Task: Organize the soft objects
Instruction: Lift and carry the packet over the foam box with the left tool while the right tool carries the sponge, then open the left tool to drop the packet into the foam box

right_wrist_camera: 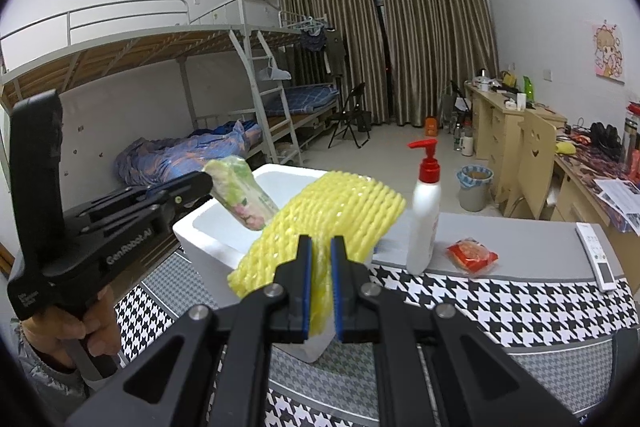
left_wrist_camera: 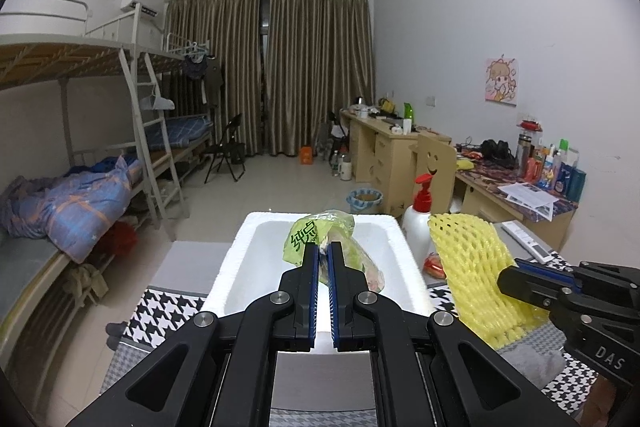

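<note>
The green tissue pack (left_wrist_camera: 320,239), light and compressible, hangs above the white foam box (left_wrist_camera: 248,267), clamped in the left tongs (left_wrist_camera: 323,255). The right tongs (right_wrist_camera: 321,251) clamp the yellow foam net (right_wrist_camera: 340,207); grip its edge lightly.

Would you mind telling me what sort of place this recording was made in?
Most likely a shared dormitory room. Metal bunk beds with a ladder line one wall, a row of wooden study desks cluttered with bottles lines the other, and long curtains cover the far window.
</note>
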A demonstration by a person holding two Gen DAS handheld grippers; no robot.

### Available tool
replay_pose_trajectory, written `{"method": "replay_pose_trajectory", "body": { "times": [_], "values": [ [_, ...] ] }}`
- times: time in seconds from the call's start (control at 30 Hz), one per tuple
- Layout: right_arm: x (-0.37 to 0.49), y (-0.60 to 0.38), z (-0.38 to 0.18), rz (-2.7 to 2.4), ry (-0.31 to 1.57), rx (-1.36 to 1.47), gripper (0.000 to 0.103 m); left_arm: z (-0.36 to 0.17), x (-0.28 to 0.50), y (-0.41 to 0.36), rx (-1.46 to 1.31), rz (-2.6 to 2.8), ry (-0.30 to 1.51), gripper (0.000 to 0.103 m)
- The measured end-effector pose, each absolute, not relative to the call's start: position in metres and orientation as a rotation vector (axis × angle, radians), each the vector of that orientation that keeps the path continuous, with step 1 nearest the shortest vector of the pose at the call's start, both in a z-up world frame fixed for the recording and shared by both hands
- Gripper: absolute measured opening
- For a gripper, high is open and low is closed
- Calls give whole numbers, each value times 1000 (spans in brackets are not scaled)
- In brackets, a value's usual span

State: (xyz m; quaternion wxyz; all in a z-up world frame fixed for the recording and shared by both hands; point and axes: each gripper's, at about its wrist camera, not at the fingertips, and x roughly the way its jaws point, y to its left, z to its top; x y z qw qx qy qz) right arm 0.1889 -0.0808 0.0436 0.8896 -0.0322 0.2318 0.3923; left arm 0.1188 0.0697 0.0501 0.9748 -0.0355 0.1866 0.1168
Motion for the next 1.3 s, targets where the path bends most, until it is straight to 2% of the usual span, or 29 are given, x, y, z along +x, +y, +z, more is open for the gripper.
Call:
{"method": "replay_pose_trajectory", "body": {
  "times": [0.87,0.97,1.0,1.03,1.07,1.1,1.13,1.2,1.3],
  "values": [
    [192,-81,43,758,483,-55,12,35,164,83,-63,196,487,5],
    [193,-81,42,753,488,-52,12,32,166,86,-66,211,495,10],
    [192,-81,42,749,488,-54,12,31,166,86,-66,211,497,19],
    [193,-81,42,744,488,-55,12,31,166,87,-72,211,496,40],
    [193,-81,43,741,488,-55,12,31,165,87,-74,213,495,54],
    [193,-81,43,738,487,-56,12,31,164,88,-77,219,489,75],
    [194,-81,43,735,486,-57,12,32,161,89,-82,231,475,83],
    [194,-80,44,731,487,-59,12,33,158,90,-83,238,464,85],
    [194,-78,45,731,485,-63,12,35,154,90,-74,237,451,95]
  ]
}}
